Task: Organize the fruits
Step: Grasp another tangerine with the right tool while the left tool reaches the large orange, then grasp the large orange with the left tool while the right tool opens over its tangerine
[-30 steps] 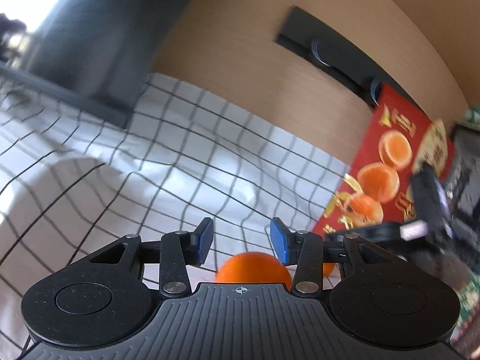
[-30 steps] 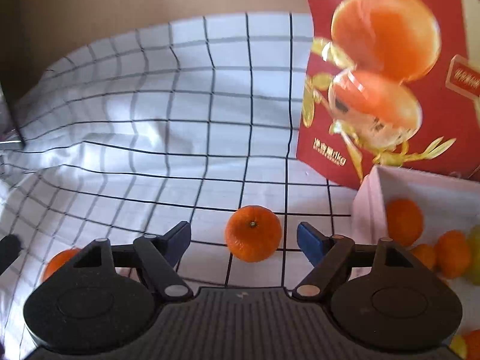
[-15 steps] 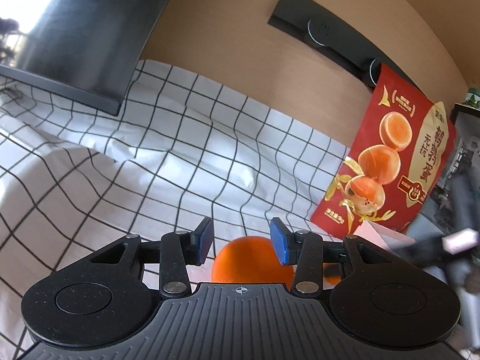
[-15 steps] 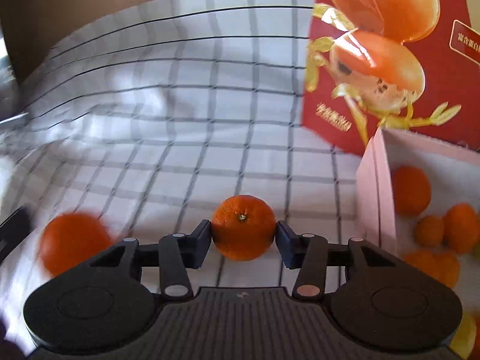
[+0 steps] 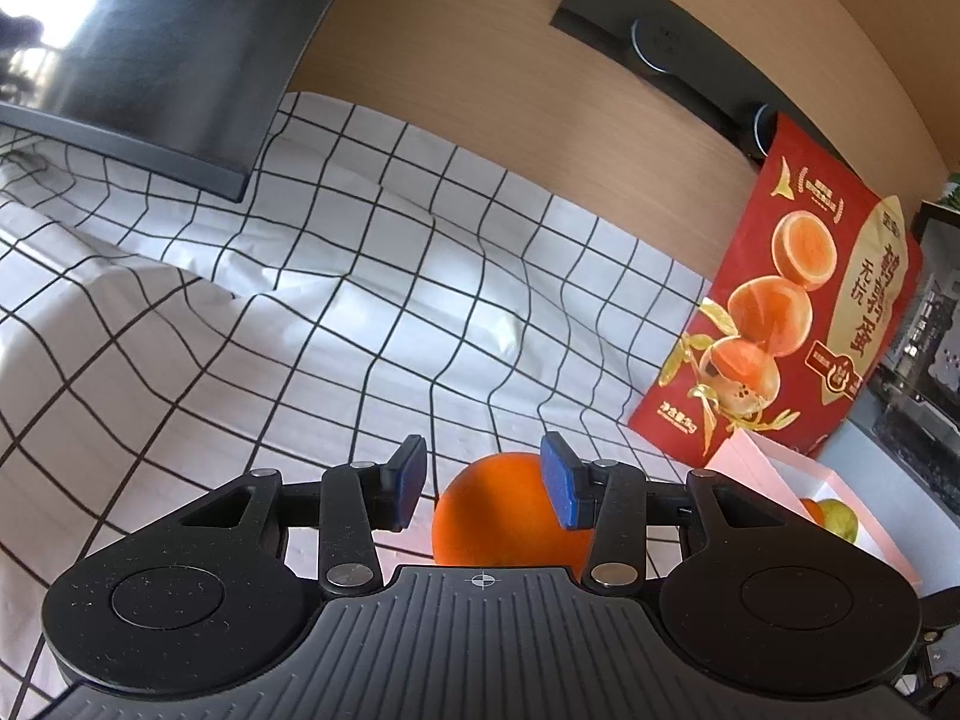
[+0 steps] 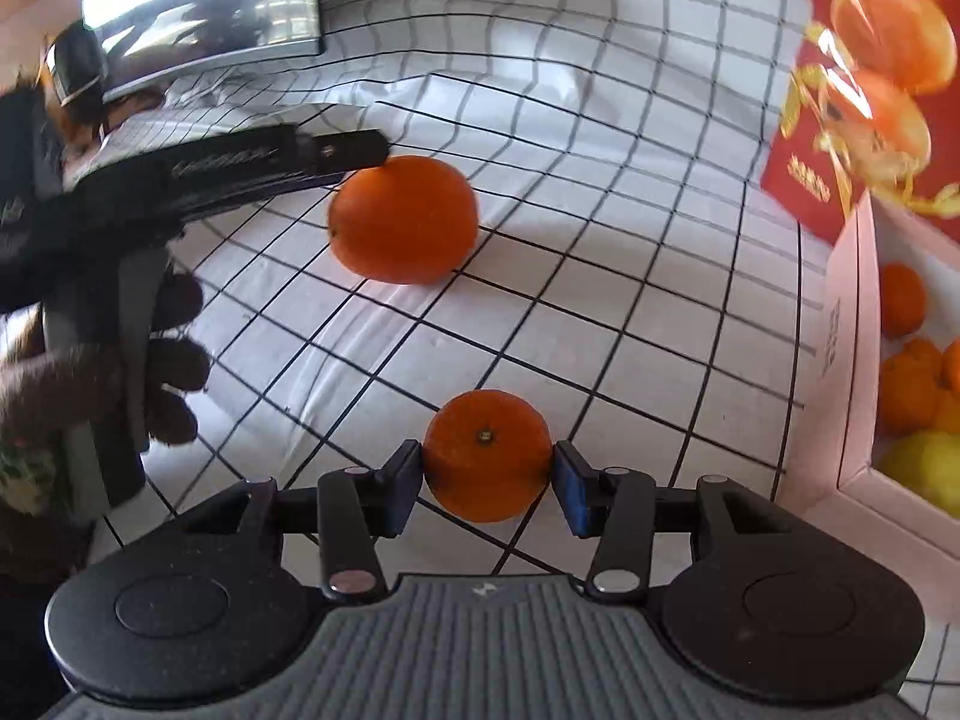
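Several fruits already lie in the pink box (image 6: 852, 360) at right of frame. The right tool (image 6: 486, 471), low centre, is clenched on a small orange (image 6: 486, 456). The left tool (image 5: 483, 477) stands closed and empty above a bigger orange (image 6: 402, 219) on the table's checked cloth (image 6: 600, 180), upper centre.

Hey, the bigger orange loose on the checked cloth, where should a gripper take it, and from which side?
Take the bigger orange across its widest middle, coming down from above with one pad on each side. It is round and rests on the checked cloth, bare either side.
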`<state>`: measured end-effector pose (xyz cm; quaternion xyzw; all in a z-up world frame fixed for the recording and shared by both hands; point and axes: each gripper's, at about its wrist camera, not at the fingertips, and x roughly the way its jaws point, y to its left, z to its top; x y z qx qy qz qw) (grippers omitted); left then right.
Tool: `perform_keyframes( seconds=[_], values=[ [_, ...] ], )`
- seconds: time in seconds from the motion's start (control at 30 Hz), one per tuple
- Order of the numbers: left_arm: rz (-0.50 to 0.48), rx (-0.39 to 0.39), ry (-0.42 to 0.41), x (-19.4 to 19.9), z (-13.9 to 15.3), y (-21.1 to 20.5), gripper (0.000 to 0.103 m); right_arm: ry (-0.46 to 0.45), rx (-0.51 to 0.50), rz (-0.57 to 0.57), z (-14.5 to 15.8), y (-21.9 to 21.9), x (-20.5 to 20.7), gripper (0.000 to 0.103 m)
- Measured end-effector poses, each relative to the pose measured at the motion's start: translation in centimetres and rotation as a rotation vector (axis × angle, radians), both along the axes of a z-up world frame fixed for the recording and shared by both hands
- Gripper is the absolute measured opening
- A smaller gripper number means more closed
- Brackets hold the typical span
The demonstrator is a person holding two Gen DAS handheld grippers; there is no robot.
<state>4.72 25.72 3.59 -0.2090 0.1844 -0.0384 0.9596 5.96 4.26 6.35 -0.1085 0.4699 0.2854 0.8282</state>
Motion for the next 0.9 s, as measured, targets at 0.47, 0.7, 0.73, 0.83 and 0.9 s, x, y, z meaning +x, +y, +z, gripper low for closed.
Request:
perform_keyframes(
  seconds=[0.47, 0.7, 0.73, 0.83, 0.9],
  values=[
    [0.199, -0.142, -0.078, -1.8, 0.0, 4.2, 0.046, -0.131, 0.269, -0.107, 4.0, 4.0, 3.0, 0.084],
    [0.292, -0.17, -0.124, -3.1, 0.3, 5.4, 0.046, -0.156, 0.145, -0.193, 0.6, 9.9, 6.7, 0.086],
    [0.289, -0.176, -0.123, -3.1, 0.3, 5.5, 0.046, -0.145, 0.154, -0.19, 0.0, 10.0, 7.1, 0.089],
    [0.271, -0.17, -0.115, -2.9, 0.4, 5.2, 0.046, -0.029, 0.216, -0.194, -1.4, 9.9, 8.3, 0.089],
    [0.258, -0.16, -0.11, -2.8, 0.4, 5.0, 0.046, 0.057, 0.236, -0.182, -2.2, 9.8, 8.3, 0.089]
  ],
)
